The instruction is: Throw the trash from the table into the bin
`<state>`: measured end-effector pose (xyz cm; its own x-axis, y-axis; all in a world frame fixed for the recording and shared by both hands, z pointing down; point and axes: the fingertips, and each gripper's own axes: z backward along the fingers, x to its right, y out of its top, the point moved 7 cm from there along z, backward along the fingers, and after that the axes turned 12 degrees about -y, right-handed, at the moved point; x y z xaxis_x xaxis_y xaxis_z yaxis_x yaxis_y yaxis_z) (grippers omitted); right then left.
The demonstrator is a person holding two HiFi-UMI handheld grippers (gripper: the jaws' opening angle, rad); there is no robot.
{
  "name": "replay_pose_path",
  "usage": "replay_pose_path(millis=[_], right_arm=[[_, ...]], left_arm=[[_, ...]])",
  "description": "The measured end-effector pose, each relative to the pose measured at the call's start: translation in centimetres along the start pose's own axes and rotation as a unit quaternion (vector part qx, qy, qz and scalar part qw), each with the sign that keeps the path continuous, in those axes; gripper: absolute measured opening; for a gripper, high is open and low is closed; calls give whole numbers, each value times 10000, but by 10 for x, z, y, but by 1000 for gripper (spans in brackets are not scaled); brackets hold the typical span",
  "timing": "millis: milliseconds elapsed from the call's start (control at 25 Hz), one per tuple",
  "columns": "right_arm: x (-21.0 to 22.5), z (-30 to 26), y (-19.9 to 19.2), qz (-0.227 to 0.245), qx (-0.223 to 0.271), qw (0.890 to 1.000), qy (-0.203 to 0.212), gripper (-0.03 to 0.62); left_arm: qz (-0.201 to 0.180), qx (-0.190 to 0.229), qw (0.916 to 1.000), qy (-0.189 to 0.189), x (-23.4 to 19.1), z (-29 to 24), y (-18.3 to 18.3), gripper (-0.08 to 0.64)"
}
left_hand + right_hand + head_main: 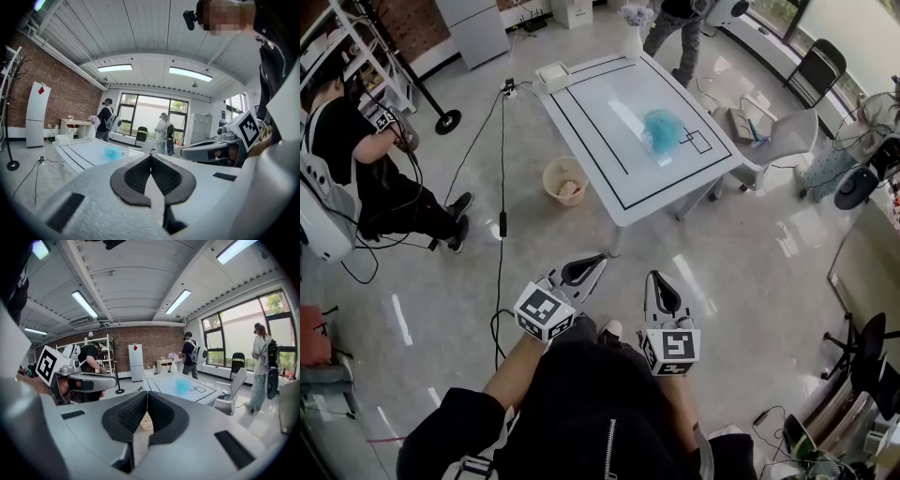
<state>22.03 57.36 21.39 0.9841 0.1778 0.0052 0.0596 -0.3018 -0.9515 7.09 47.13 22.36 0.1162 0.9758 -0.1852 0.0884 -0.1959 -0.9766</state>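
A crumpled blue piece of trash [661,129] lies on the white table [609,159] with black lines, well ahead of me. On the floor by the table's near left side stands a beige bin [565,180] with something pale inside. My left gripper [598,260] and right gripper [655,277] hover side by side over the floor, far short of the table. Both are shut with nothing between the jaws. The left gripper view shows the blue trash [111,153] far off on the table. The right gripper view also has the blue trash [182,385], and the bin [146,422] shows low between the jaws.
A black cable [501,187] runs across the floor left of the bin. A person in black [366,169] crouches at the left beside a pole stand [447,120]. A white chair [787,136] stands right of the table. Another person [675,28] and a vase [633,37] are at its far end.
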Motion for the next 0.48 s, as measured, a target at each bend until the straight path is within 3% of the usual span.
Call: replay_pose_path(millis=[480], right_arm=[[23,14,-6,-47,-18,9999,-102,9]], left_arm=[[-27,-58,9998,-179,17,-24,-1,6]])
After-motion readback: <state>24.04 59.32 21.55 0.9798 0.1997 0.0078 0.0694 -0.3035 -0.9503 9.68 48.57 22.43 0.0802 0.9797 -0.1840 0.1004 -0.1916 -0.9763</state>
